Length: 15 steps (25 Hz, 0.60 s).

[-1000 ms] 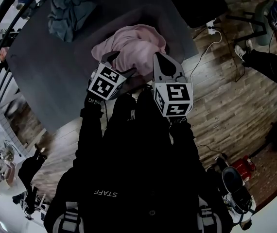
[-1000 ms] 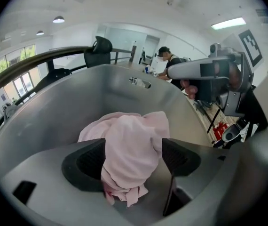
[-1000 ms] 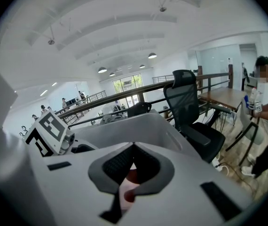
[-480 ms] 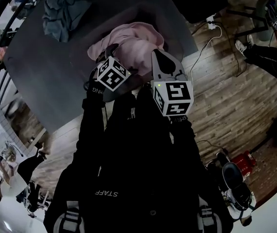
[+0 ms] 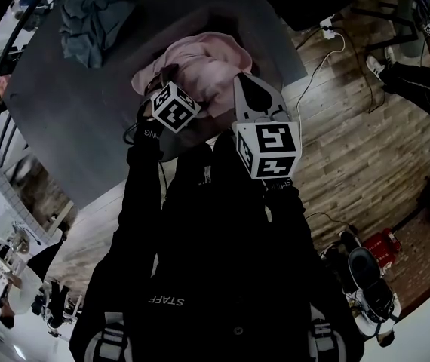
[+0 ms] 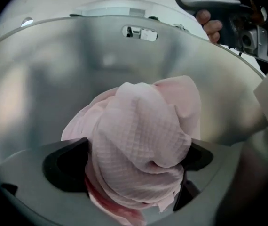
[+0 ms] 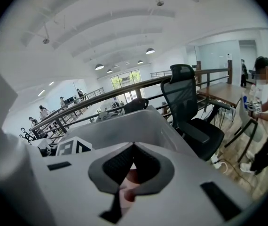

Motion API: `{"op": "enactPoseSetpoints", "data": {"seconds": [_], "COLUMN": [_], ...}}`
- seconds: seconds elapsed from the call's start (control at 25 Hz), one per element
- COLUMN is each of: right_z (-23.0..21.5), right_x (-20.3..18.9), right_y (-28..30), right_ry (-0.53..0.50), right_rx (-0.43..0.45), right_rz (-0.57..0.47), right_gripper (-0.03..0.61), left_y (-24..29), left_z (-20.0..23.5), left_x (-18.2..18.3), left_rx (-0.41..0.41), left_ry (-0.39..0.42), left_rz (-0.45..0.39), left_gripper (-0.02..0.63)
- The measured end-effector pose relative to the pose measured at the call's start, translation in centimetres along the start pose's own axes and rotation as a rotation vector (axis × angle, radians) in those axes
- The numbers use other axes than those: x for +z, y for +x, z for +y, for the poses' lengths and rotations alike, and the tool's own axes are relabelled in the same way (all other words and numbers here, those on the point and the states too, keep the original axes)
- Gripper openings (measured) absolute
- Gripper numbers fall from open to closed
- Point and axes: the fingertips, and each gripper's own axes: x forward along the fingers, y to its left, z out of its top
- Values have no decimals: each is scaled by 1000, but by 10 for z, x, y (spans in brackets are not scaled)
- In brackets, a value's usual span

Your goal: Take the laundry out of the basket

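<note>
A pink waffle-weave cloth (image 5: 204, 62) lies bunched in the grey laundry basket (image 5: 275, 40) on the table. My left gripper (image 5: 161, 81) reaches down into the basket at the cloth's left side. In the left gripper view the cloth (image 6: 141, 135) bulges up between the two dark jaws of this gripper (image 6: 134, 159). The jaws are opening and stand wide on either side of it. My right gripper (image 5: 251, 89) hovers over the cloth's right edge with its jaws closed tip to tip (image 7: 134, 147). A bit of pink shows beneath them.
A blue-grey heap of clothes (image 5: 94, 13) lies on the dark grey table (image 5: 72, 119) at the far left. The basket's wall (image 6: 77, 74) has a handle slot (image 6: 139, 32). A black office chair (image 7: 188, 107) and railings stand beyond. A wood floor with cables is at the right.
My left gripper has moved farther away and left, deeper over the pink cloth, and its marker cube has turned. The right gripper has barely shifted.
</note>
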Motion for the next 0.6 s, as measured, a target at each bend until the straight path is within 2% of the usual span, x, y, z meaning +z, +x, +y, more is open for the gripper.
{"op": "enactPoseSetpoints", "data": {"seconds": [0.36,0.6], "right_z": [-17,-15], "right_x": [3,2], "right_y": [-8,-10], "right_ry": [42,17], "right_rx": [2,28], "right_rz": [2,-3], "right_gripper": [14,15], "left_y": [39,63], "left_z": [12,19], "left_x": [-10,-12], "left_rx": [6,-6], "left_ry": [12,-14], "left_rz": [113,159], "left_gripper": [583,583]}}
